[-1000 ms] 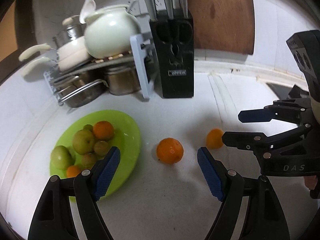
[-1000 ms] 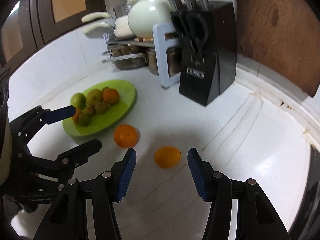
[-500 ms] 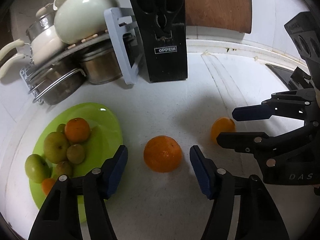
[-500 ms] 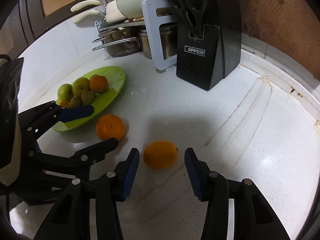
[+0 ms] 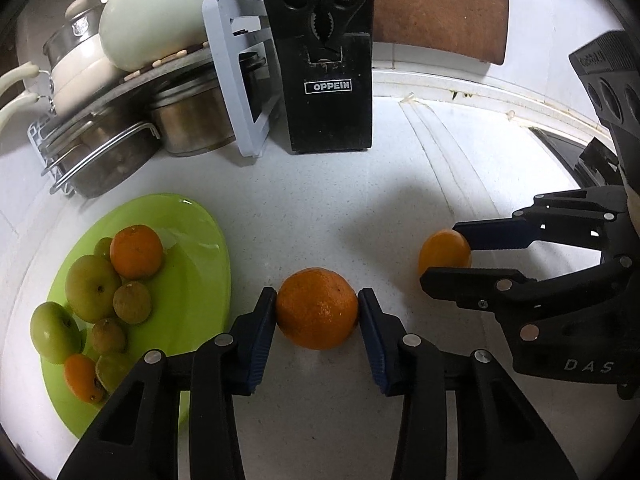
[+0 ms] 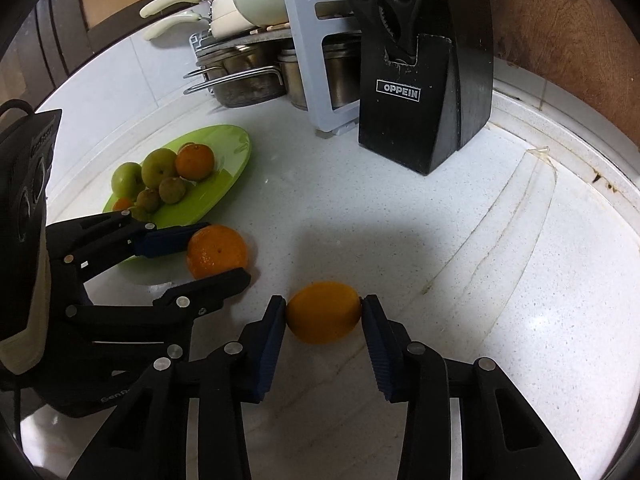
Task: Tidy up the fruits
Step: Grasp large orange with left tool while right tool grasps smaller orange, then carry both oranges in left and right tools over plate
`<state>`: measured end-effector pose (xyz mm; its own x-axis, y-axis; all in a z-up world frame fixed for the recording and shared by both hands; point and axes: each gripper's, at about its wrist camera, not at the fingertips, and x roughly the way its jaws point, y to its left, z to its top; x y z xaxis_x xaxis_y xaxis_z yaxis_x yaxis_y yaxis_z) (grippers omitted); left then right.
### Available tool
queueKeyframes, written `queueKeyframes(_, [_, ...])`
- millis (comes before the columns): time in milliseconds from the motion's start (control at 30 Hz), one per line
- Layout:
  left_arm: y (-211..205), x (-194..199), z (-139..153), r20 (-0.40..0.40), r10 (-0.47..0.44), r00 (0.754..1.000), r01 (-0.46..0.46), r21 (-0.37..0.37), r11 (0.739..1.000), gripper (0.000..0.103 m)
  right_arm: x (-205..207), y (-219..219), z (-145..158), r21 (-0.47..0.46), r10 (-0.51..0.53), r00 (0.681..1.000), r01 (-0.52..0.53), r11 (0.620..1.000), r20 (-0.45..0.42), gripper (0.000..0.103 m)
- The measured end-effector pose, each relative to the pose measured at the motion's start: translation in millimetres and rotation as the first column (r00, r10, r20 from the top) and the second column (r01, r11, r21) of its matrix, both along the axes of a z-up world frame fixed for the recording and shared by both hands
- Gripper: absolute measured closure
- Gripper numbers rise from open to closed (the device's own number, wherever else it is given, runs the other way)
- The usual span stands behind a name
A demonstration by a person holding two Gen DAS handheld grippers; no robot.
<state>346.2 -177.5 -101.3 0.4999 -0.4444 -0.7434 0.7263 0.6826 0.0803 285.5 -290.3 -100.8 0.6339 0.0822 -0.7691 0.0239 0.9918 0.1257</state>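
Done: green plate already holds several fruits.
Left gripper: jaws just closing, clamped on orange.
Right gripper: jaws just closing, clamped on yellow-orange fruit.
Left: lift both onto plate.

Bare counter lies open; knife block stands behind.

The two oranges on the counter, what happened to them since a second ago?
Both grippers came down and closed in. The left gripper now pinches the round orange, and the right gripper pinches the smaller orange. Both fruits sit on the white counter where they were. The green plate of fruit stayed put.
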Motion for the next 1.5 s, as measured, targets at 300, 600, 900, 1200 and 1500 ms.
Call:
queueKeyframes(300, [9,-8,12,0.011,0.029,1.000,-0.029,-0.036,0.999,0.062,-4,2,8,-0.007,0.005,1.000,-0.005,1.000,0.024,0.063])
queueKeyframes(600, [27,-22,34,0.032,0.083,0.996,-0.079,-0.096,0.992,0.062,-14,11,29,-0.022,0.023,0.997,-0.021,1.000,0.079,0.063])
queueKeyframes(900, [50,-40,58,0.071,0.147,0.987,-0.136,-0.142,0.980,0.062,-26,29,54,-0.041,0.059,0.989,-0.054,0.998,0.137,0.063])
queueKeyframes(1200, [82,-59,78,0.096,0.238,0.966,-0.219,-0.178,0.959,0.062,-36,49,73,-0.049,0.098,0.978,-0.091,0.995,0.186,0.063])
queueKeyframes(1500, [115,-62,91,0.116,0.329,0.937,-0.305,-0.187,0.934,0.062,-24,75,87,-0.047,0.143,0.964,-0.136,0.990,0.226,0.063])
